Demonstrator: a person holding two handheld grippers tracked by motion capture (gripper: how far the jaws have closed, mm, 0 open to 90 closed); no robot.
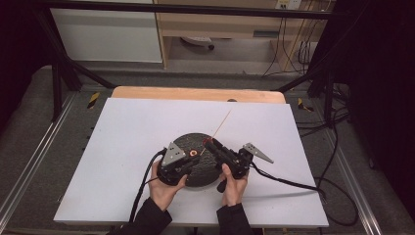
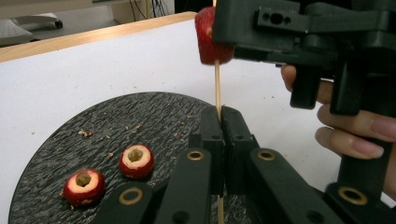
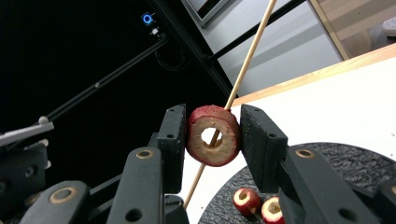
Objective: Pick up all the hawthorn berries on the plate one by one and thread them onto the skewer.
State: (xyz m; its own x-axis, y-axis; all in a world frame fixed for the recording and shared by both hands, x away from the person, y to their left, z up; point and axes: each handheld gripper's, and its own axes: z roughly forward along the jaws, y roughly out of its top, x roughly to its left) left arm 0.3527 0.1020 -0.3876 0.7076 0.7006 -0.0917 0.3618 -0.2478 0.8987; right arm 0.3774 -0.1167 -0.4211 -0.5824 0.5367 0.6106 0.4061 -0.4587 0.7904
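Red fruit with a hole through it (image 3: 214,135) sits tight in your right tongs (image 3: 212,136), and the thin wooden stick (image 2: 217,88) runs right through that hole. Your left tongs (image 2: 222,122) are shut on the stick, lower down than the fruit. Both are up in the air above the dark round plate (image 2: 70,154).

Be careful here. The stick is thin, so it could bend or snap if you push the fruit down at a slant. Keep the hole in line with the stick.

If your right tongs squeeze too hard, the soft fruit might split. If your left tongs slip, the stick could slide and poke out crooked.

Two more red fruits (image 2: 136,161) wait on the plate, just under the stick. A dropped stick could knock them off onto the white tabletop (image 1: 127,127).
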